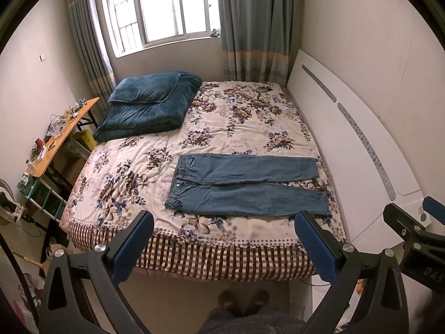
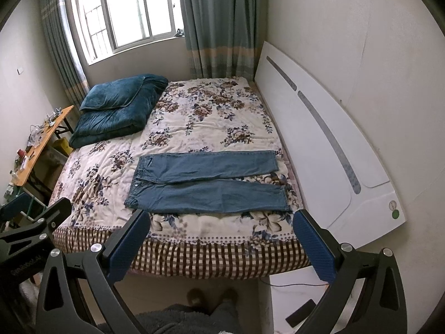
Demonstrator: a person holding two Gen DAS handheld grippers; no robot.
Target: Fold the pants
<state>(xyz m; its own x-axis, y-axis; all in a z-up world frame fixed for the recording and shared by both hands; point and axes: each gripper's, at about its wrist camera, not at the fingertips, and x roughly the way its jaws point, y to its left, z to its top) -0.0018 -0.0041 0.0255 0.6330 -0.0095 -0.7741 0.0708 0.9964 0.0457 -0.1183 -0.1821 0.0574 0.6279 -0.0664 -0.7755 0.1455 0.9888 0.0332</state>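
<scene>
Blue denim pants (image 1: 244,185) (image 2: 208,182) lie flat on the floral bedspread near the bed's front edge. The waistband points left and the two legs run side by side to the right. My left gripper (image 1: 224,218) hangs open above the bed's front edge, short of the pants, with nothing between its blue pads. My right gripper (image 2: 221,217) is open too and holds nothing, at the same height in front of the pants. In the left wrist view the right gripper's body shows at the right edge.
A folded dark teal quilt and pillow (image 1: 150,105) sit at the bed's far left corner. A white headboard (image 1: 353,144) lines the right side. An orange side table (image 1: 61,133) with clutter stands left of the bed. A person's feet (image 1: 243,300) stand on the floor below.
</scene>
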